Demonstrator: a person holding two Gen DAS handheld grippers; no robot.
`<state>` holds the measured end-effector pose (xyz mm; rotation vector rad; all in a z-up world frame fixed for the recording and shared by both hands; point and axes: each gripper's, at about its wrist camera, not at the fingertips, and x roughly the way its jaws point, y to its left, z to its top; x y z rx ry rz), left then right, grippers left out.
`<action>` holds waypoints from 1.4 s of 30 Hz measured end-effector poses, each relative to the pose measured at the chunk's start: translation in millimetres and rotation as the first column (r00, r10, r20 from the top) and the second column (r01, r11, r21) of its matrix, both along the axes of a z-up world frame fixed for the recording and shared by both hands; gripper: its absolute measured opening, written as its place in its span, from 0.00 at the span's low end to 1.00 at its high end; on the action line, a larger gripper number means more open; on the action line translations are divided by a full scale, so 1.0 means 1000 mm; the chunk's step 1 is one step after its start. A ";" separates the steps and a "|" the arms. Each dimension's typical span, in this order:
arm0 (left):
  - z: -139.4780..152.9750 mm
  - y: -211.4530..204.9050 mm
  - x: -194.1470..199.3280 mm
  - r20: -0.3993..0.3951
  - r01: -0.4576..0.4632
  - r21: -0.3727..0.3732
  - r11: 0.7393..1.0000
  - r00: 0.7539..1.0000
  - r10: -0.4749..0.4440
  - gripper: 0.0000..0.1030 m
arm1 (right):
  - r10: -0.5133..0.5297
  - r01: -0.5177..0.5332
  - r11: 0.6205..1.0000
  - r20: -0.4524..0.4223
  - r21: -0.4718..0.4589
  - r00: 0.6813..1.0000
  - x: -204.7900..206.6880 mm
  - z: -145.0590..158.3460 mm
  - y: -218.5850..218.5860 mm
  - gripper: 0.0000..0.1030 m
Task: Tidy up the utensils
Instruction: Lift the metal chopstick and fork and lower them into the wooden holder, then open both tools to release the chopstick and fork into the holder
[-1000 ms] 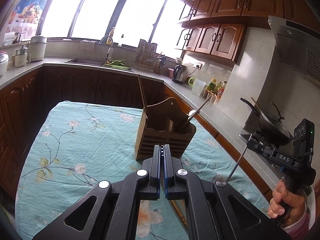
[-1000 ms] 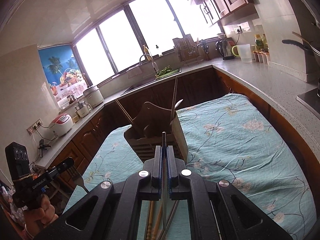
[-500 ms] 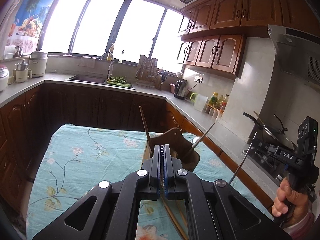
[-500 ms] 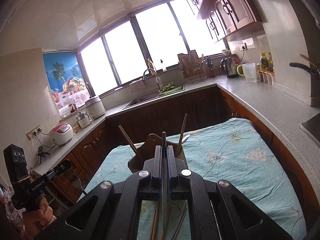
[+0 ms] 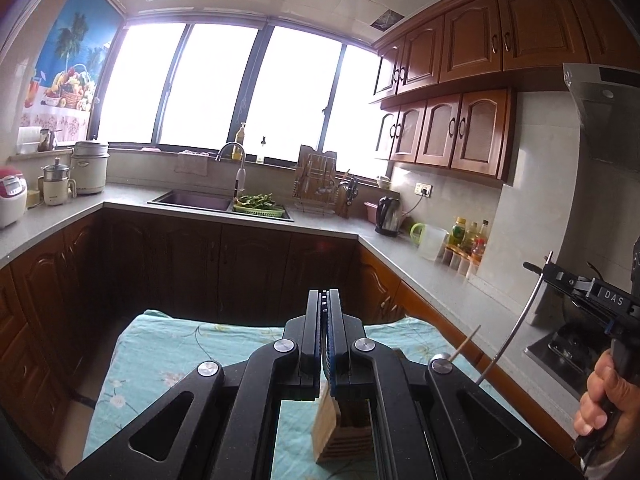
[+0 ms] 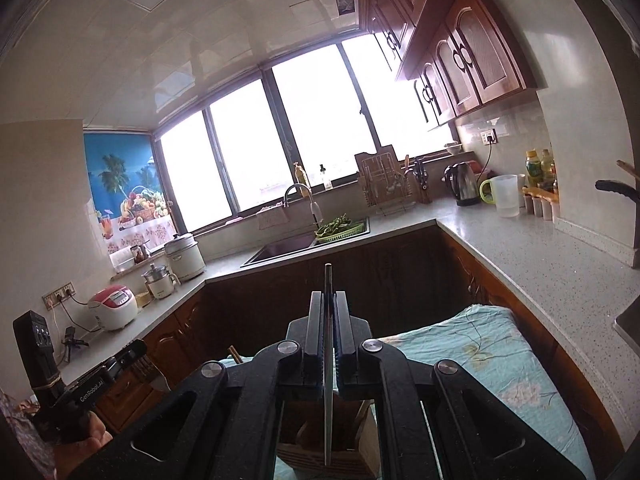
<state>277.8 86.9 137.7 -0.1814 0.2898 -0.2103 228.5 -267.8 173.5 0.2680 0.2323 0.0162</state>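
The left gripper (image 5: 325, 334) is clenched on a metal fork (image 6: 154, 372), whose tines are visible in the right wrist view. The right gripper (image 6: 329, 332) is clamped on a slim metal utensil handle (image 6: 328, 400). The slatted wooden utensil holder (image 6: 332, 454) is located below both grippers on the teal floral tablecloth (image 6: 492, 344). A wooden chopstick (image 5: 464, 346) projects from it.

Home kitchen: U-shaped grey counter (image 5: 400, 258), wooden wall cabinets (image 5: 452, 128), sink (image 5: 192, 200) with tap under a wide window (image 5: 248, 88), kettle (image 5: 388, 216), rice cooker (image 6: 114, 306), range hood (image 5: 604, 112), oil bottles (image 5: 468, 236), floral-cloth surface (image 6: 492, 364).
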 end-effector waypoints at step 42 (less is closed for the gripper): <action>-0.084 -0.059 0.097 -0.127 -0.003 0.108 0.994 0.992 0.017 0.01 | -0.056 0.060 0.998 -0.155 0.020 0.986 0.050 -0.108 -0.007 0.04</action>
